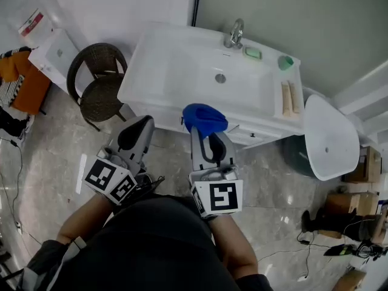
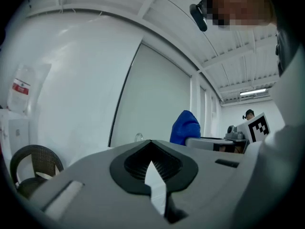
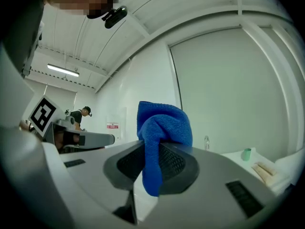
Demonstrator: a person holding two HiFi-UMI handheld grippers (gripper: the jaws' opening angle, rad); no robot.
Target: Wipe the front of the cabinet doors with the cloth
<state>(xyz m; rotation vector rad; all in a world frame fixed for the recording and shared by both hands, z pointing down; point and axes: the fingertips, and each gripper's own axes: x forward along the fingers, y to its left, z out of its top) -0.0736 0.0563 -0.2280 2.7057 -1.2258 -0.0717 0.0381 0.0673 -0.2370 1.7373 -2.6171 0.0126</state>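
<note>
Right gripper (image 3: 151,168) pinches the blue cloth (image 3: 164,125). Its jaws clamp one fold, the bulk is bunched above the tips, and a tail hangs down between the ribbed jaw faces. Left gripper (image 2: 153,168) is pressed together with nothing in it.

From the head view the cloth sits over the front edge of the white sink (image 1: 151,71), not yet on the cabinet doors (image 1: 251,136) below.

Judgement:
- Lower the cloth under the rim.
- Lay the loose bulk flat on a panel.
- Stroke evenly.
- Keep the hard jaw tips off the finish.

Cloth is nubby and soft, likely microfibre. Doors are smooth, glossy white. A woven chair (image 1: 97,93) stands at left.
</note>
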